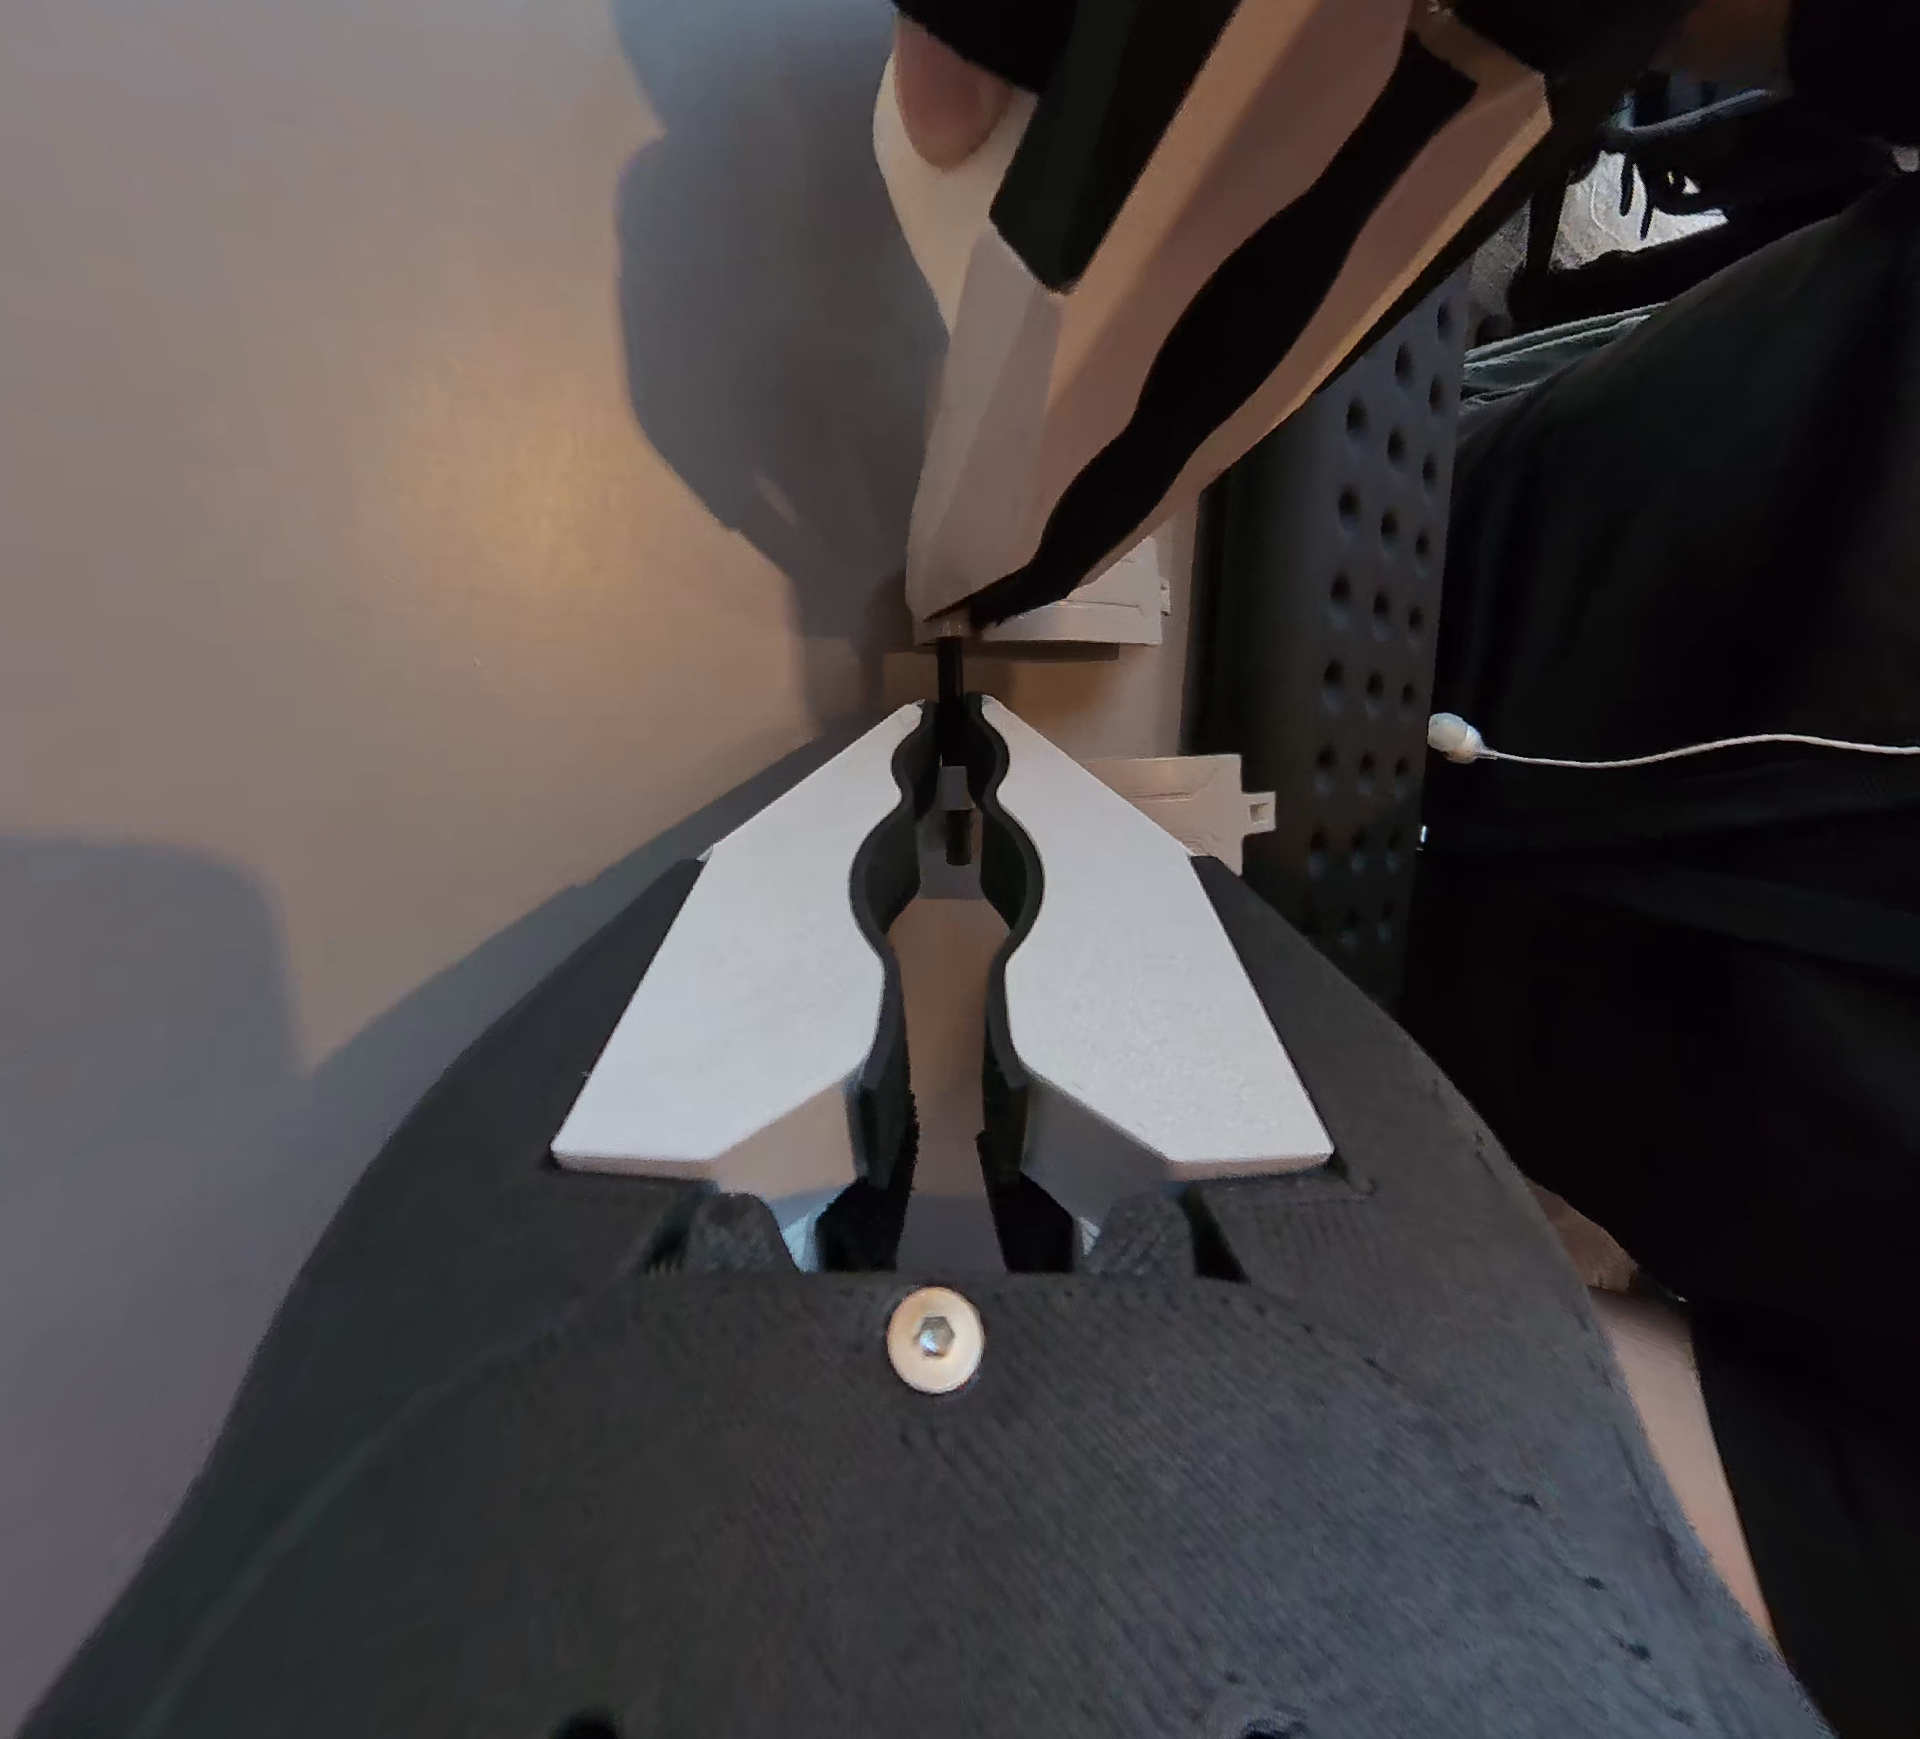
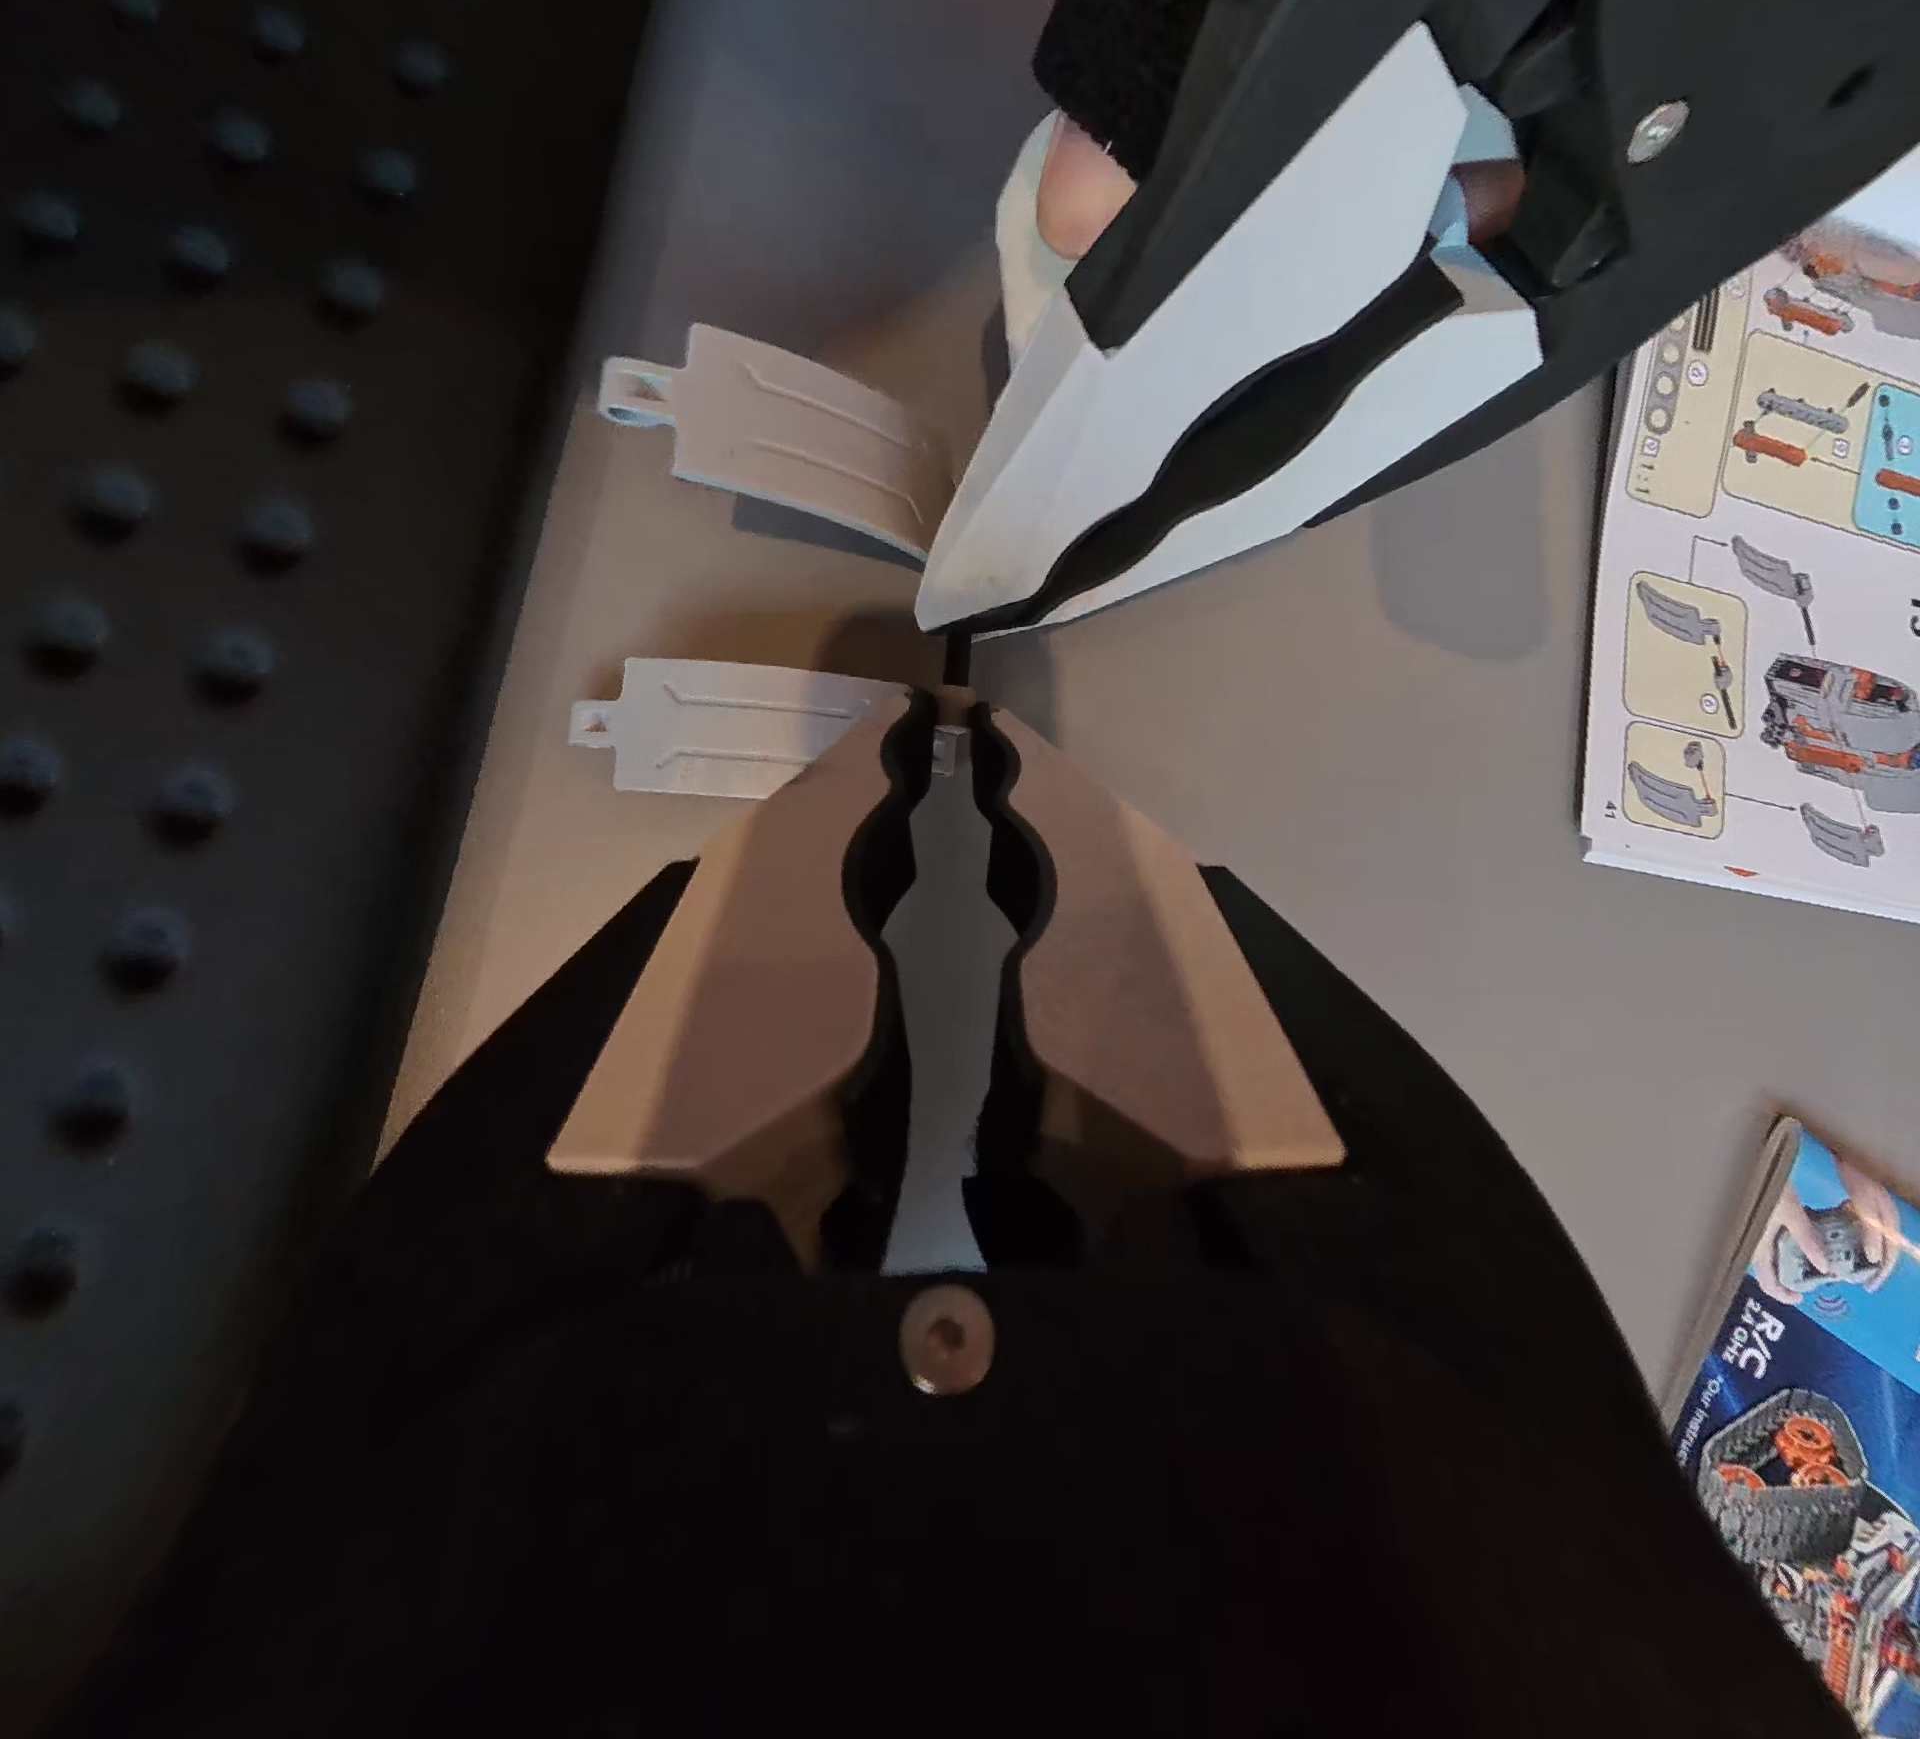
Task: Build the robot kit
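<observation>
L gripper [image 1: 950, 733] & R gripper [image 2: 948, 728] both clamp thin black axle [image 1: 949, 666], its length spanning tip-to-tip.

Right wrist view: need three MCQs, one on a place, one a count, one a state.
1. Where does the open instruction booklet lie?
A) at the right of the table
B) held by a gripper
C) on the floor

2. How many pale grey curved panels lie on the table?
A) one
B) two
C) four

3. The right gripper is:
A) wide open and empty
B) shut on a small grey piece
C) out of view

Key:
1 A, it lies flat near the right edge.
2 B, a pair lies side by side next to the studded black mat.
3 B, its tips pinch the piece, and a black pin runs from it to the left gripper.
</observation>
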Demonstrator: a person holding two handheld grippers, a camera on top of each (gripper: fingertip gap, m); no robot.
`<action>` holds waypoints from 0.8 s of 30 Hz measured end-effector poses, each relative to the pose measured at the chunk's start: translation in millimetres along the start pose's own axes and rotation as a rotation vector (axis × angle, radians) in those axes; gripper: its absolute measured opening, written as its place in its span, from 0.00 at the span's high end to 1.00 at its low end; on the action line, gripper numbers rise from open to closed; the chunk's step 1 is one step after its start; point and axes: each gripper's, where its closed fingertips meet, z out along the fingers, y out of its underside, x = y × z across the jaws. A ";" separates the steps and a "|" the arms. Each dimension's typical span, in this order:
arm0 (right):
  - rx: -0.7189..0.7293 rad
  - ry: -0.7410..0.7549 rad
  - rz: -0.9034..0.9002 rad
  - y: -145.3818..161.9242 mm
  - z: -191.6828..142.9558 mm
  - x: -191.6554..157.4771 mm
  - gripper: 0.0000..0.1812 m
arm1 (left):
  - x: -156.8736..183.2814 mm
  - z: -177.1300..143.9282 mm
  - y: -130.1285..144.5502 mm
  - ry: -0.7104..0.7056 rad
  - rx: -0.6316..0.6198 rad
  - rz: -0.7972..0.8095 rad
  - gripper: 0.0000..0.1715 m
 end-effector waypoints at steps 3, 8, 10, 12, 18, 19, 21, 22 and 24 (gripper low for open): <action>0.004 0.011 0.007 1.9 -1.1 2.8 0.97 | -3.1 0.1 -2.8 -0.003 0.007 0.022 0.99; 0.014 0.017 0.032 4.9 -3.2 7.0 0.97 | -6.8 0.0 -7.7 -0.019 0.020 0.055 0.99; 0.007 0.025 0.021 4.8 -3.1 7.3 0.98 | -7.1 -0.1 -8.1 -0.017 0.021 0.058 1.00; 0.002 0.030 0.014 4.5 -2.9 7.3 0.98 | -7.1 0.0 -8.3 -0.022 0.018 0.069 1.00; 0.009 0.034 0.012 3.4 -2.2 7.5 0.98 | -7.2 0.2 -8.7 -0.032 0.015 0.082 1.00; 0.009 0.034 0.013 3.3 -2.2 7.6 0.98 | -7.3 0.2 -8.8 -0.033 0.015 0.083 1.00; 0.010 0.036 0.012 3.0 -1.9 7.6 0.98 | -7.2 0.3 -8.9 -0.034 0.014 0.083 1.00; 0.010 0.038 0.010 2.8 -1.8 7.6 0.98 | -7.4 0.2 -8.9 -0.034 0.014 0.083 1.00; 0.007 0.041 0.008 2.5 -1.5 7.7 0.98 | -7.4 0.1 -8.8 -0.037 0.012 0.085 1.00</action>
